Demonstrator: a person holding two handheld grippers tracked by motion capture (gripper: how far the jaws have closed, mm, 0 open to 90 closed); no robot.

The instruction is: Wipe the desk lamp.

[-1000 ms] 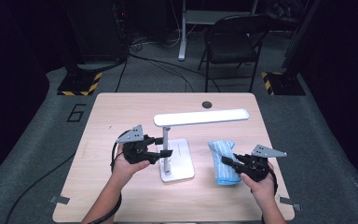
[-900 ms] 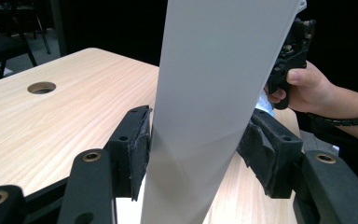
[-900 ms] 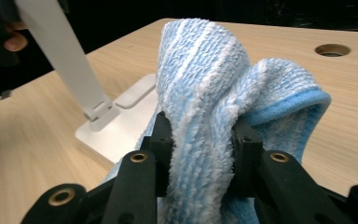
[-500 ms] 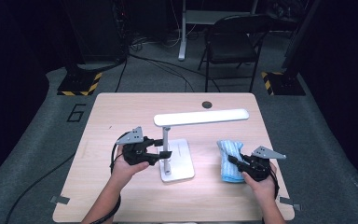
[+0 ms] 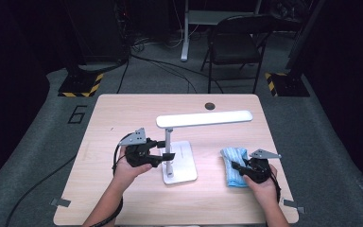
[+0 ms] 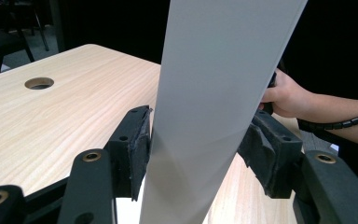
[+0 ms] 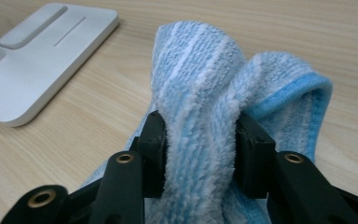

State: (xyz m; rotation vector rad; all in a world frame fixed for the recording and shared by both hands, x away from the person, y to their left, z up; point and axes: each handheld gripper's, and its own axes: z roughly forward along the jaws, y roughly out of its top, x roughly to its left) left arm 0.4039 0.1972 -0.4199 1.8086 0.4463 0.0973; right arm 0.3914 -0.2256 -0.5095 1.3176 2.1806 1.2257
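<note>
A white desk lamp stands mid-table on a flat base (image 5: 184, 165), its long head (image 5: 204, 118) stretching right. My left gripper (image 5: 168, 154) is shut on the lamp's upright post (image 5: 168, 142). In the left gripper view, both pads press the pale post (image 6: 214, 93). A blue and white striped towel (image 5: 230, 161) lies on the table at the right. My right gripper (image 5: 235, 167) pinches a raised fold of the towel (image 7: 200, 88) between its pads. Its jaws have just been opening, but the fold still fills the gap and touches both pads.
A round cable hole (image 5: 210, 106) sits near the table's far edge. A folding chair (image 5: 236, 42) stands on the floor beyond it. The lamp base (image 7: 32, 56) lies a short way left of the towel. The person's right hand (image 6: 284, 93) shows behind the post.
My right gripper has sunk toward the table with the towel, which now rests lower and flatter. The left gripper and the lamp have kept still.
</note>
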